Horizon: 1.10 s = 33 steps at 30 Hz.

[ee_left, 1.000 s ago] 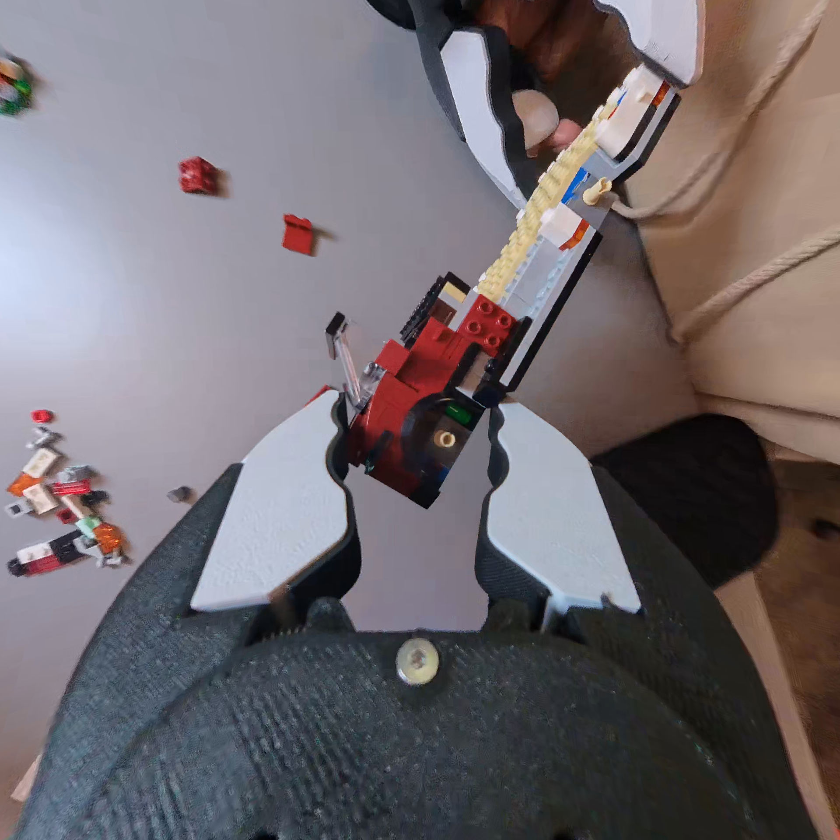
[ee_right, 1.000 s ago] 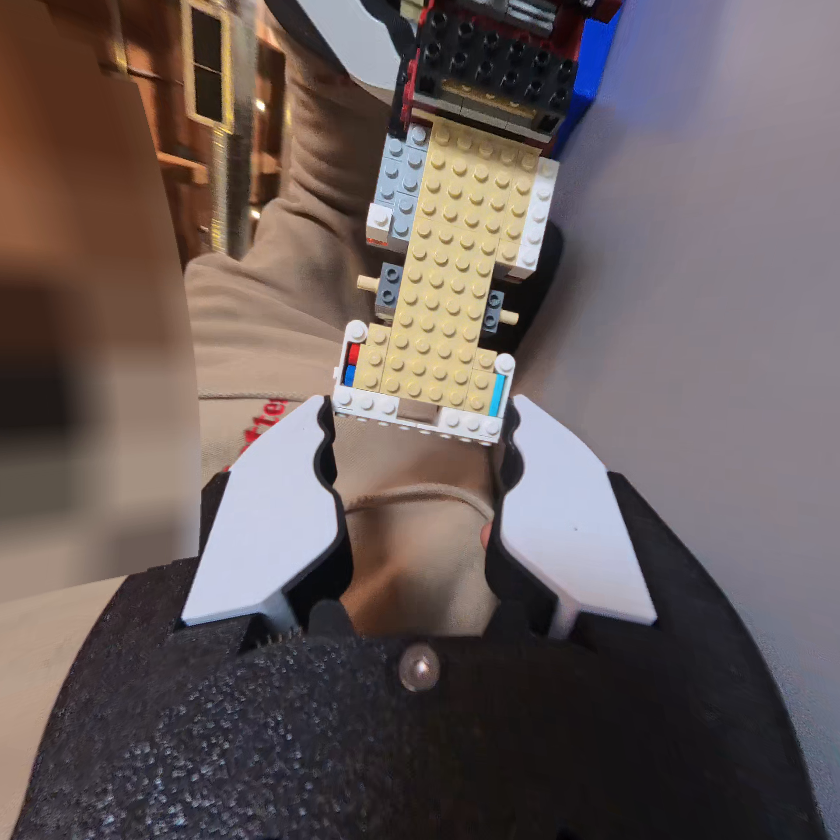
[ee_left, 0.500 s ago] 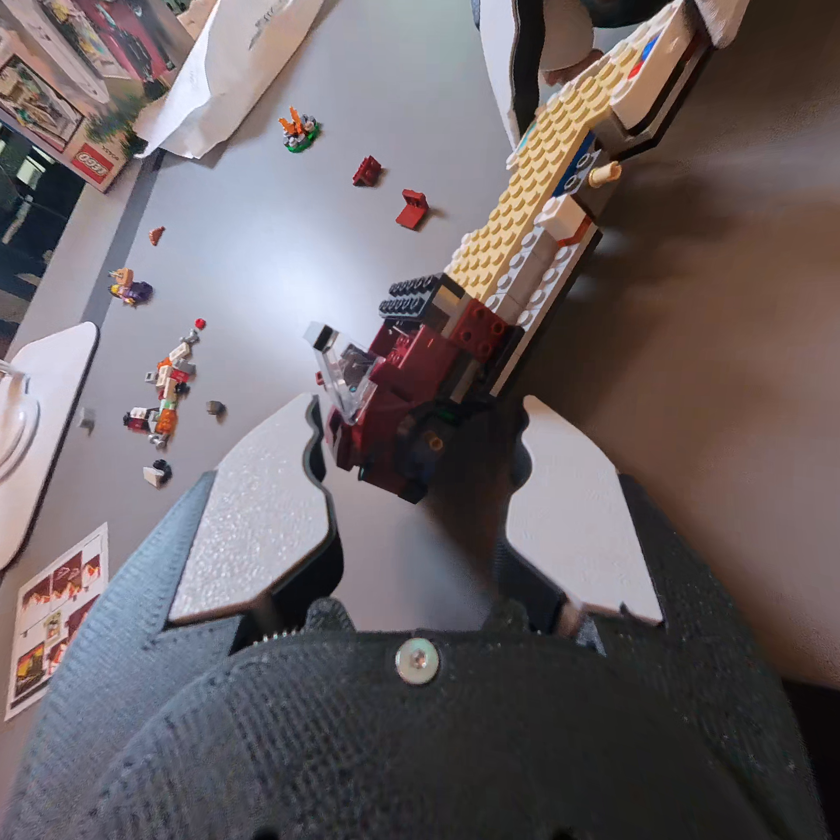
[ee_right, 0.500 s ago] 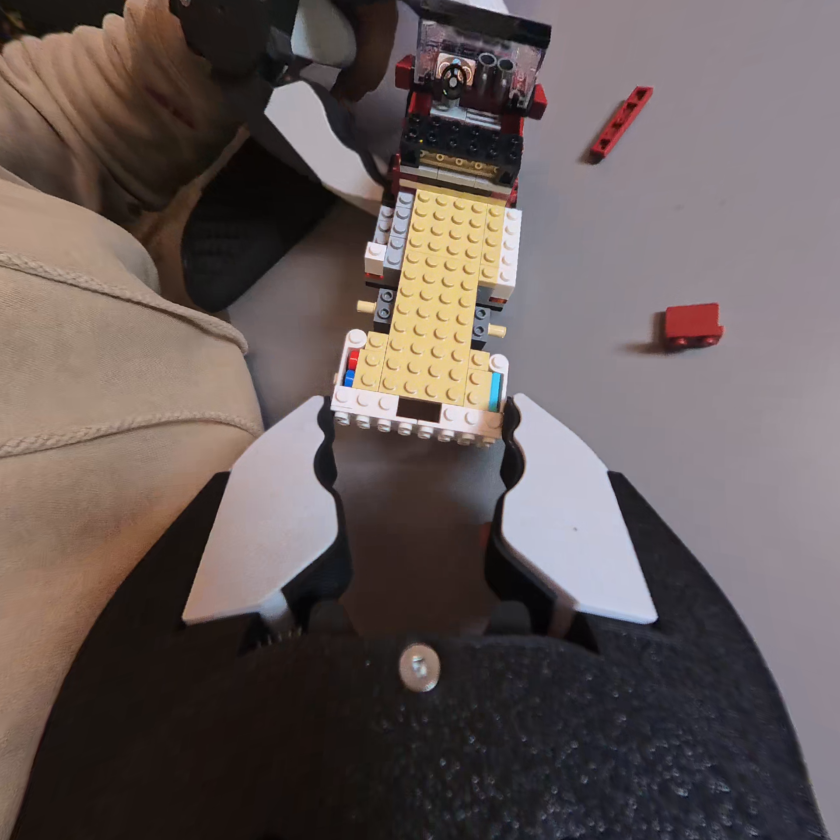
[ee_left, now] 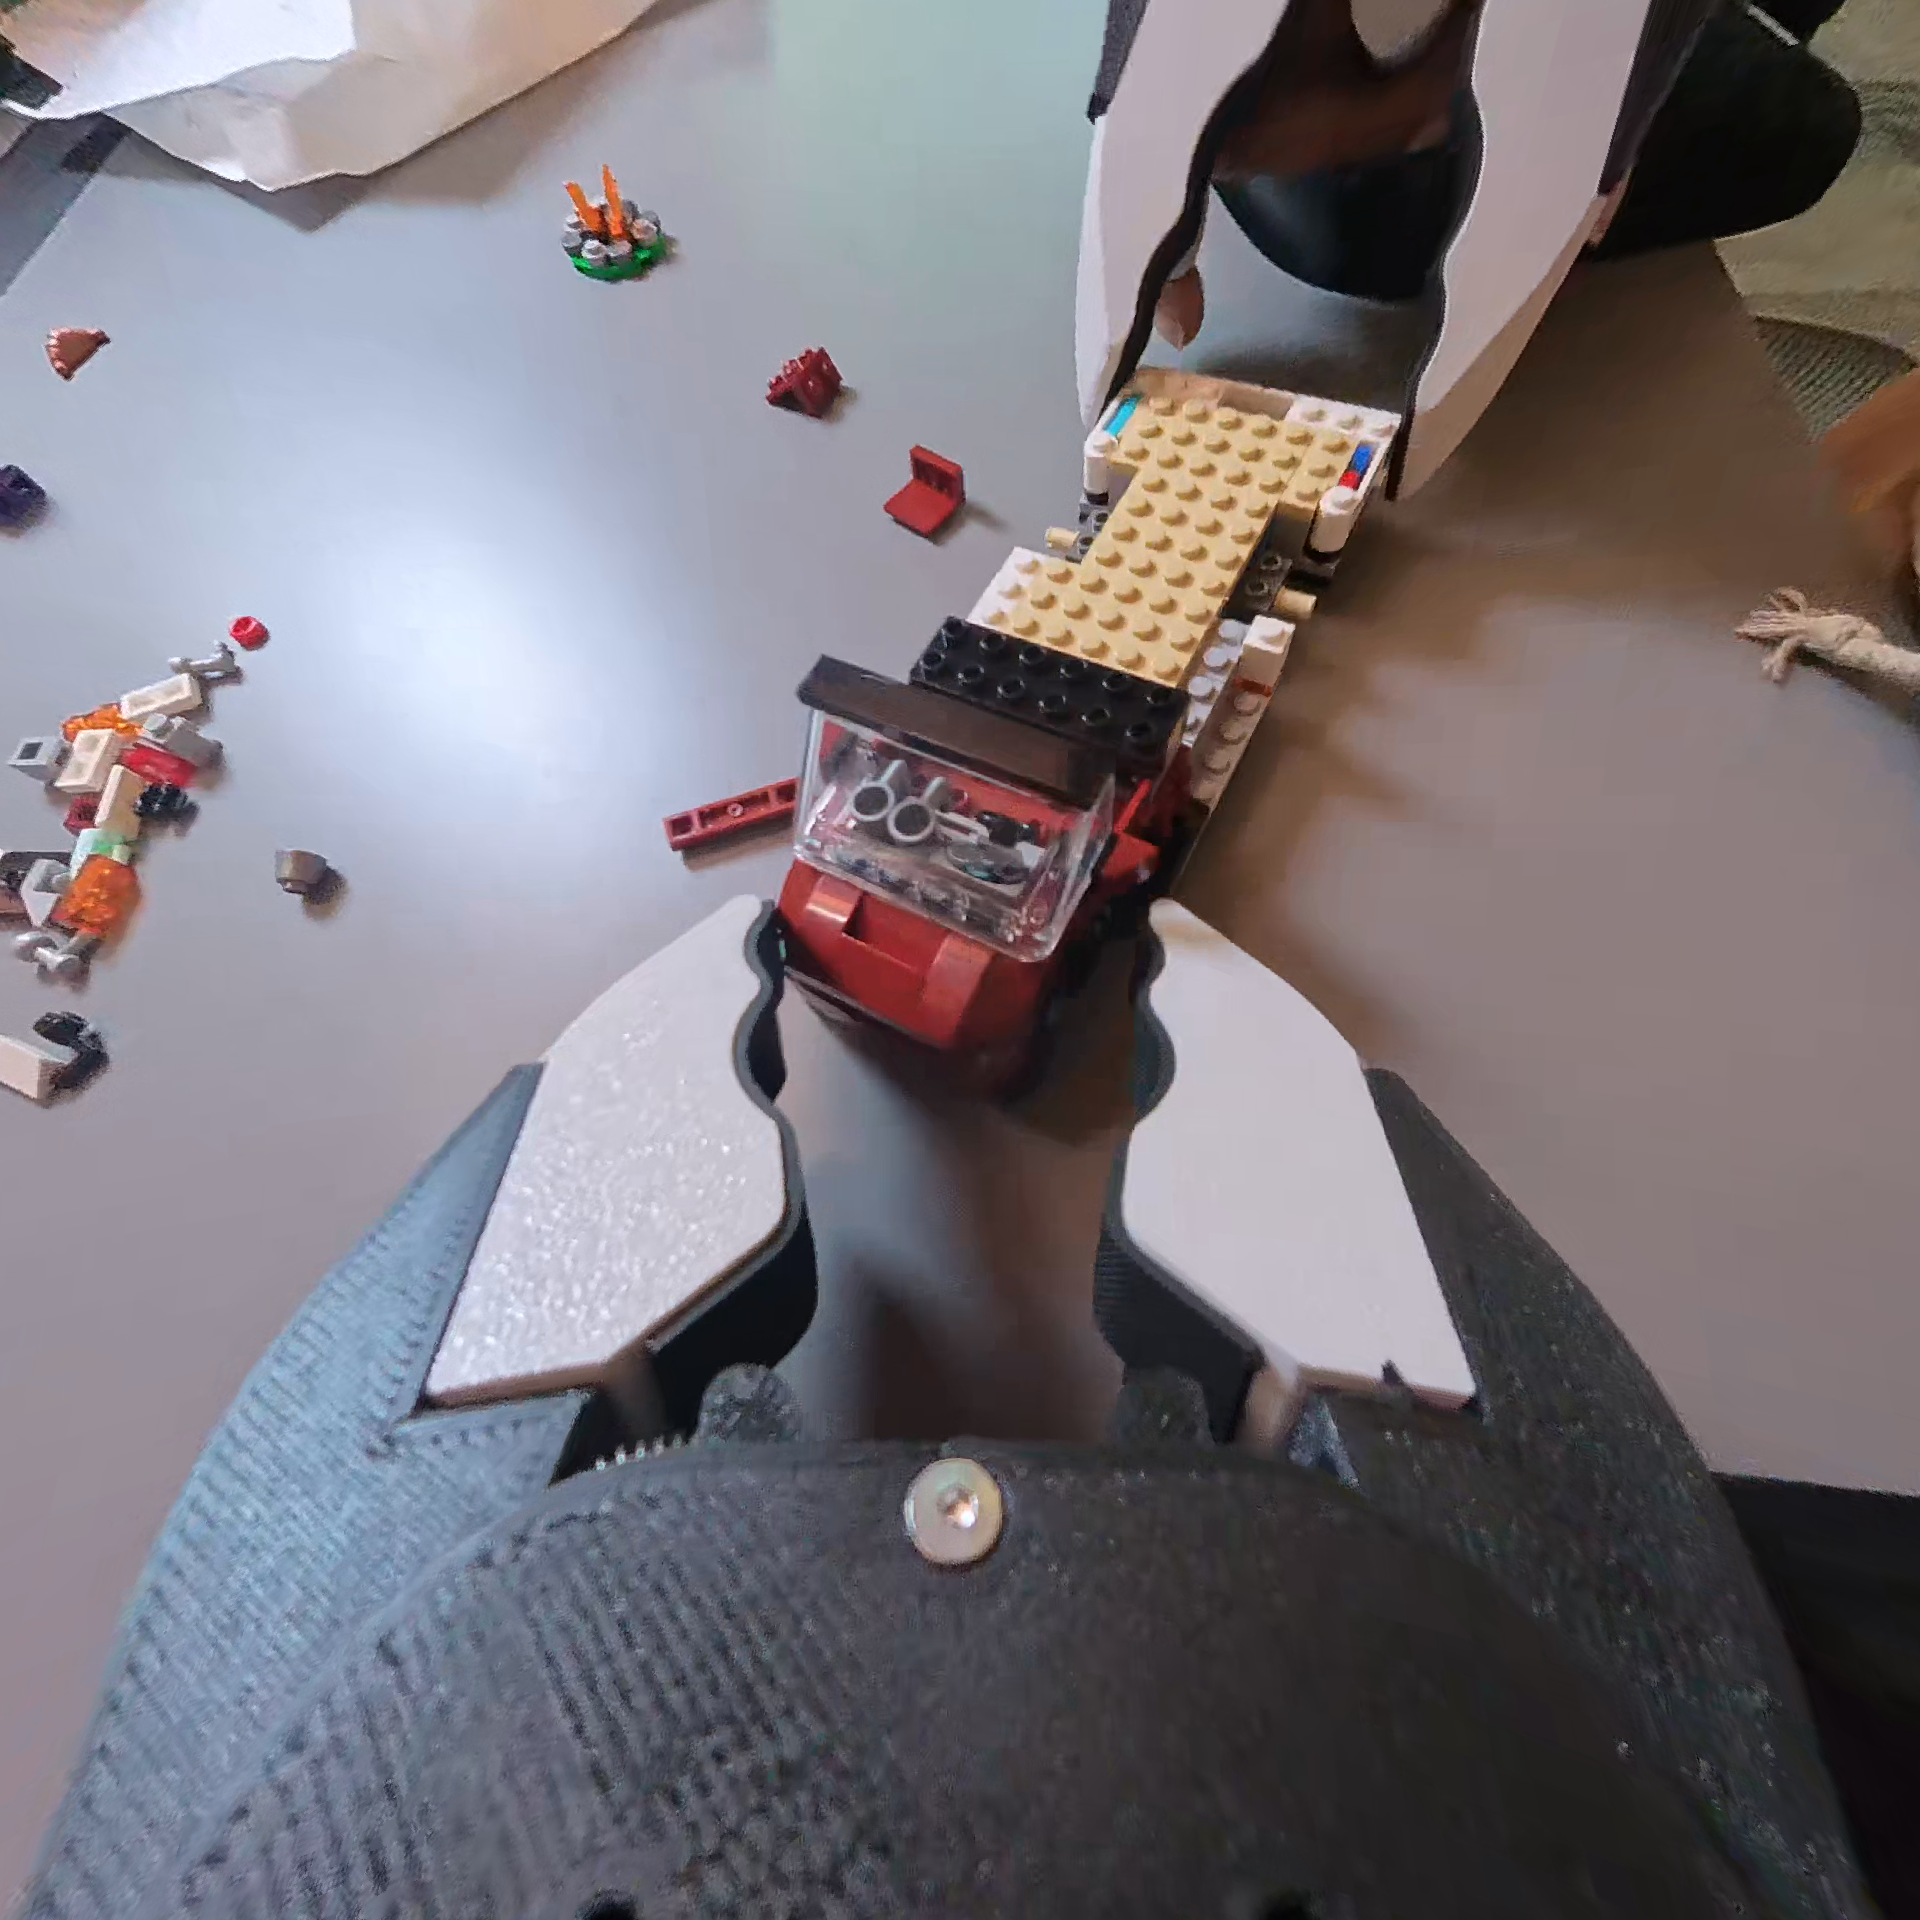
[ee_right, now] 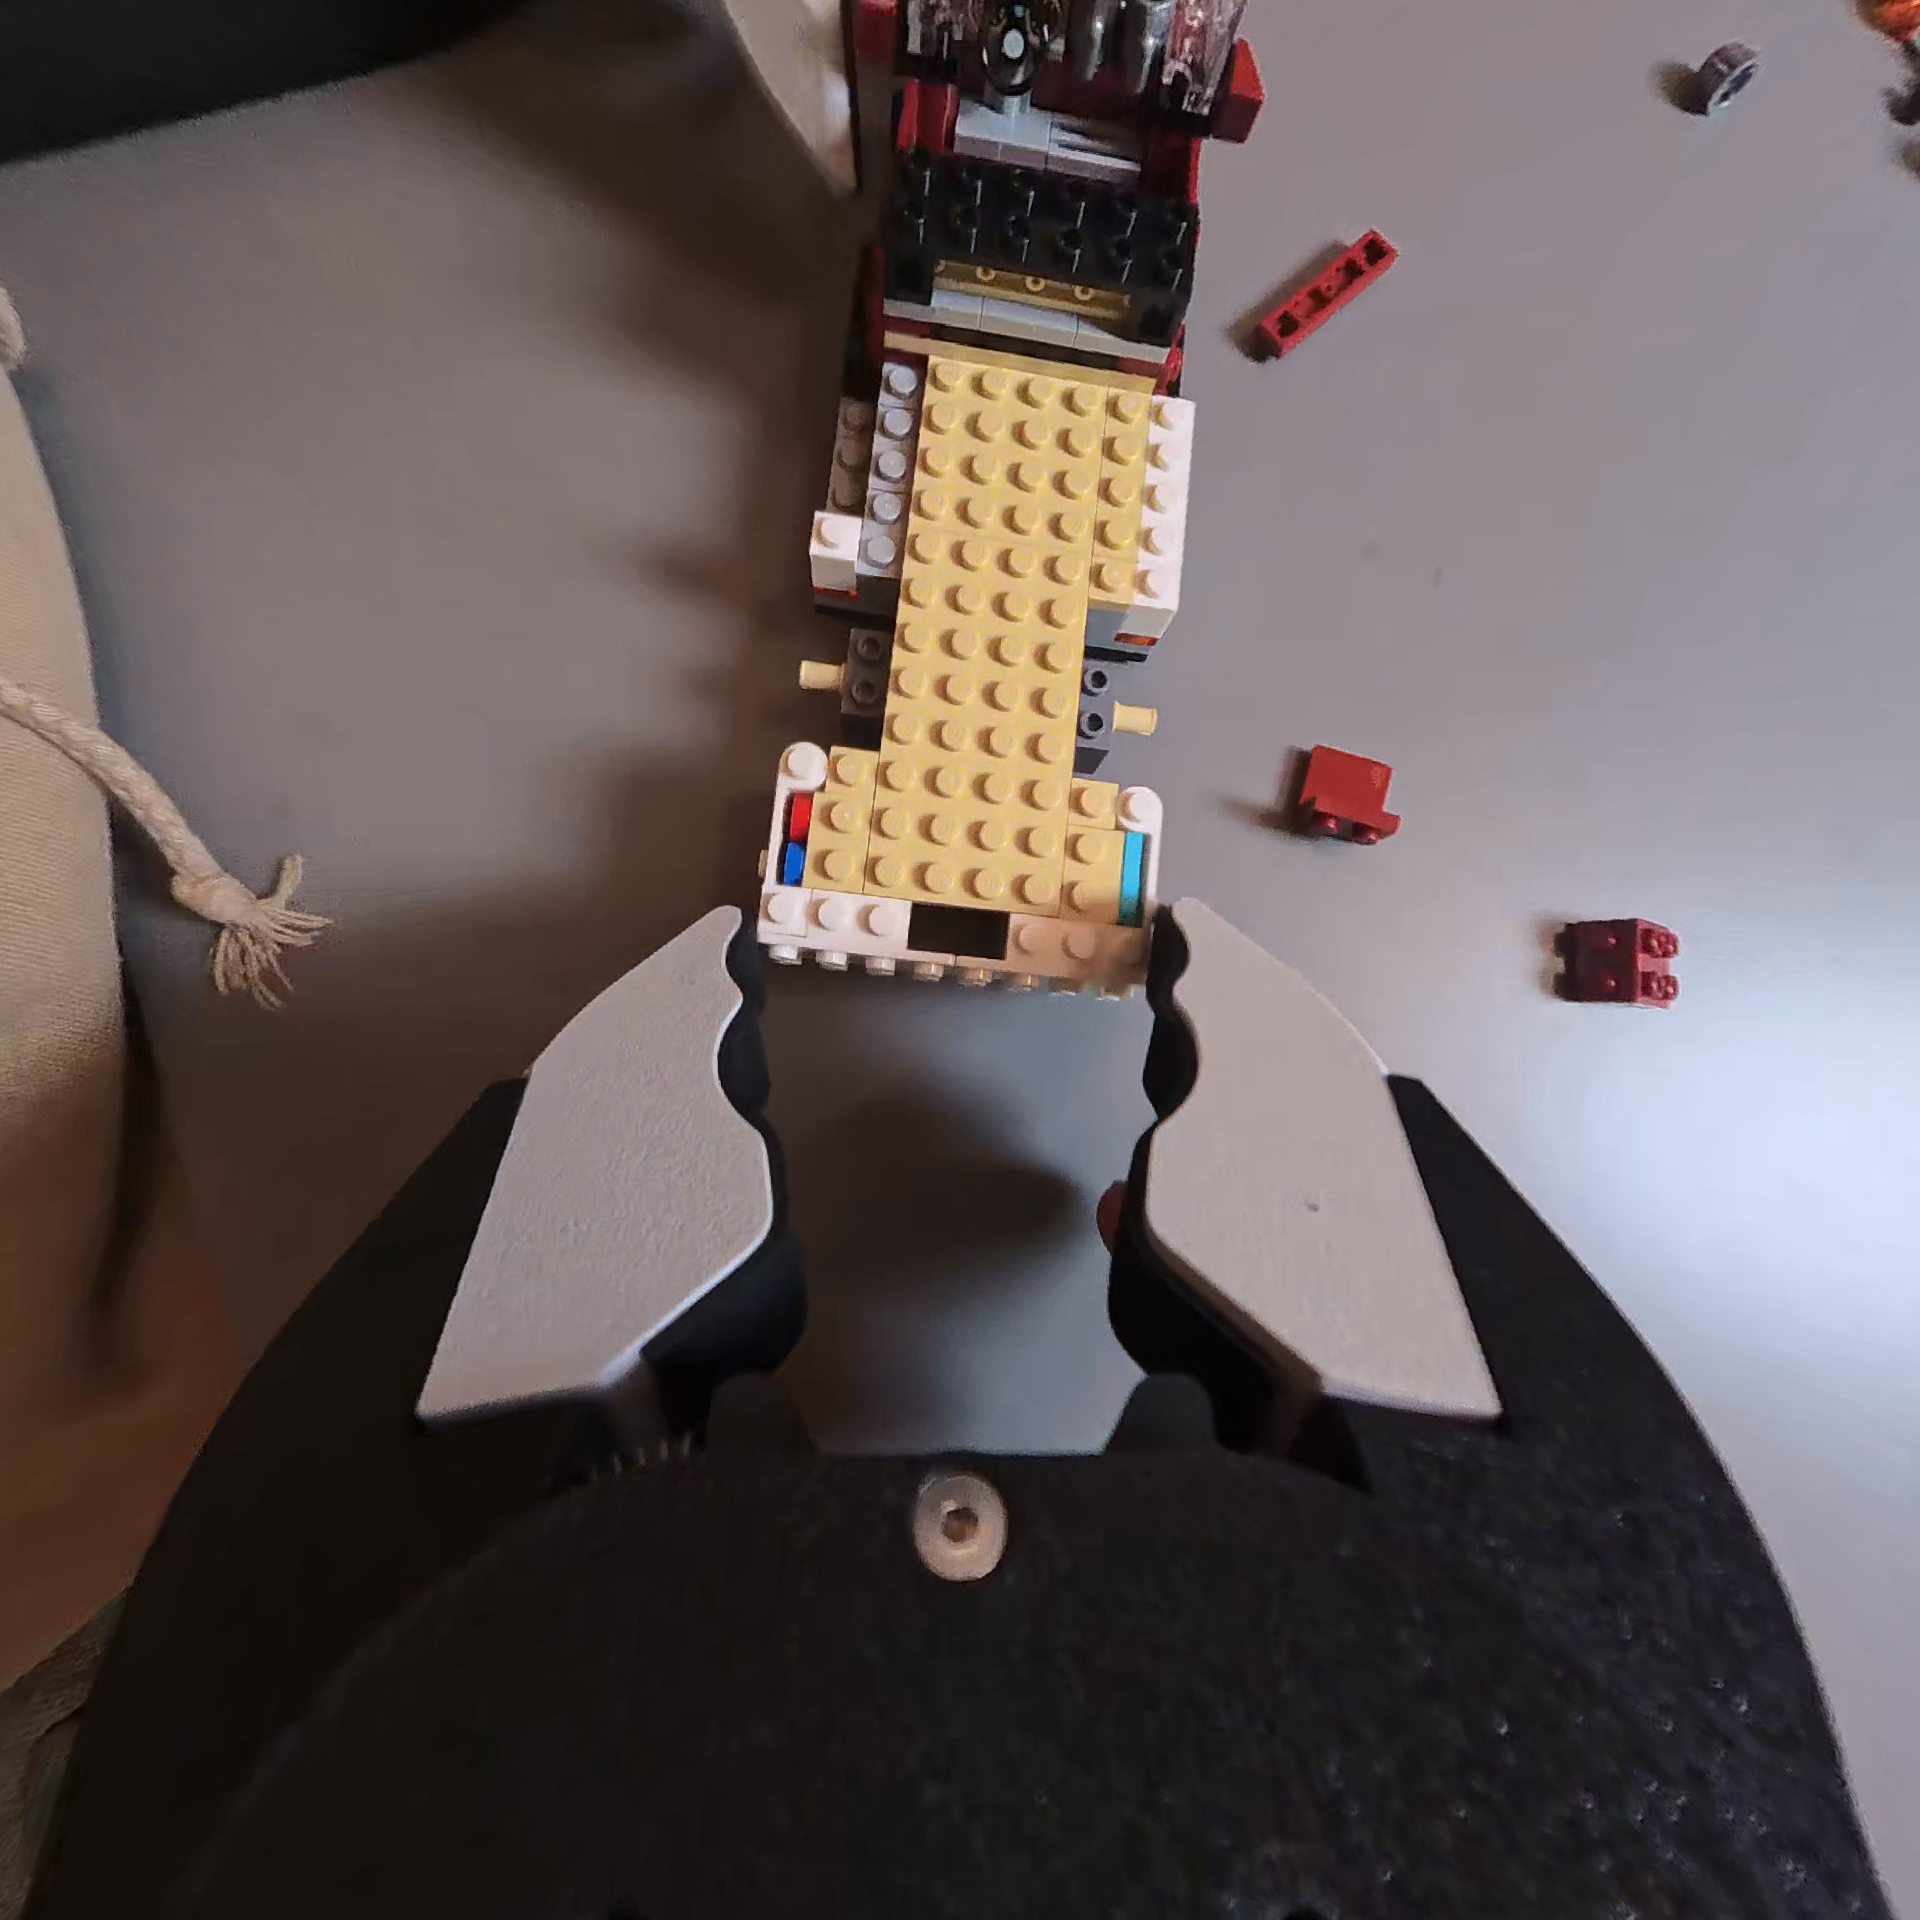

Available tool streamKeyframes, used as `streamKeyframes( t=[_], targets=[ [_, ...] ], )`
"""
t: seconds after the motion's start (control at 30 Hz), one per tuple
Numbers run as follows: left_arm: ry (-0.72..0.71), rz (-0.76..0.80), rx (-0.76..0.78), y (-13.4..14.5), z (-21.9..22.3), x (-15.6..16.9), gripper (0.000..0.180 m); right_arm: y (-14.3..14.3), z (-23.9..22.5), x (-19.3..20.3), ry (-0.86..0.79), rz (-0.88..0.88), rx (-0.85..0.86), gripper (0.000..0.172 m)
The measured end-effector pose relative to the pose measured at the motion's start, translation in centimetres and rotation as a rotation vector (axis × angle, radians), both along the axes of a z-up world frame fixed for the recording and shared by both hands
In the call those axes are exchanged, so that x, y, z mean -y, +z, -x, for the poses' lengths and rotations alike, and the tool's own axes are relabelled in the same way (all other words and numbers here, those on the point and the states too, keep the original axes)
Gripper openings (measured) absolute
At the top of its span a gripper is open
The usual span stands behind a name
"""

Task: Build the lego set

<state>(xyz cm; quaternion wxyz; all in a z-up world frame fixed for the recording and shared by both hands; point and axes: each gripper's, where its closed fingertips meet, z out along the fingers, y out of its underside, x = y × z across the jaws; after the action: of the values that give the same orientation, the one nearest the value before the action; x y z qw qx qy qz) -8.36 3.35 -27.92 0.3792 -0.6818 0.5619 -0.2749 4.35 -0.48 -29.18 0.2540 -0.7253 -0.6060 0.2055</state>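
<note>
A: Starting out to the left gripper's point(ee_left: 956, 935) left: a scatter of small loose bricks point(ee_left: 99, 821) near the frame edge, a crumpled white sheet point(ee_left: 260, 83) far ahead-left, and between them a broad stretch of bare grey table point(ee_left: 468, 540).

B: Anything close to its fingers?

A: A dark red strip piece point(ee_left: 727, 816) lies just ahead-left of the left fingertip, touching or nearly touching the cab side. Two small dark red pieces point(ee_left: 925, 488) sit farther ahead, well apart from the tool.

B: And the grasp itself?

A: The brick truck point(ee_left: 1091, 665) has its dark red nose between the fingertips. The left pad meets the hood corner; the right pad's contact is lost in shadow, so I can't call it clamped or loose.

B: Which way does the truck run?

A: Long axis straight away from the left gripper, leaning a little rightward. Clear windscreen faces this tool; the tan studded deck stretches away to the white rear end.

B: The other end?

A: The right gripper point(ee_right: 956, 945) brackets the white tail, both dark pads against the truck's point(ee_right: 987, 644) rear corners. From it, the cab points dead ahead and gets cut off by the top edge.

B: Room on its sides?

A: Left of it, open table up to a beige garment with a frayed cord point(ee_right: 208, 894). Right of it, two dark red bricks point(ee_right: 1345, 795) well apart from the fingers.
</note>
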Motion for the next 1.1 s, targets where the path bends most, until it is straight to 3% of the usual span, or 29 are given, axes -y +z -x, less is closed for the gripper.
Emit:
streamKeyframes(
  t=[0.17,0.3,0.5,0.6,0.8,1.03,1.1],
  targets=[
    [-0.009,-0.035,0.015,0.0,-0.1,-0.2,0.059,0.2,-0.4,-0.2,-0.074,-0.009,-0.039,0.071],
    [-0.003,-0.037,0.032,0.0,0.3,0.1,0.059,2.5,-0.7,-0.4,-0.149,0.017,-0.168,0.078],
    [-0.002,-0.022,0.051,0.2,0.4,0.1,0.072,5.5,1.7,-3.0,-0.263,0.019,-0.266,0.047],
    [0.000,-0.033,0.012,-0.4,0.4,0.2,0.062,4.4,3.8,-4.7,-0.250,0.003,-0.199,0.043],
    [0.011,-0.080,-0.015,-0.6,0.5,0.2,0.061,3.1,7.8,-8.5,-0.219,0.024,-0.082,0.037],
    [0.017,-0.104,-0.022,-0.6,0.5,0.2,0.060,-0.2,11.0,-9.5,-0.116,0.075,0.112,0.036],
    [0.038,-0.109,-0.023,-0.6,0.6,-0.1,0.060,-0.9,11.1,-9.4,-0.088,0.068,0.163,0.023]
  ],
)
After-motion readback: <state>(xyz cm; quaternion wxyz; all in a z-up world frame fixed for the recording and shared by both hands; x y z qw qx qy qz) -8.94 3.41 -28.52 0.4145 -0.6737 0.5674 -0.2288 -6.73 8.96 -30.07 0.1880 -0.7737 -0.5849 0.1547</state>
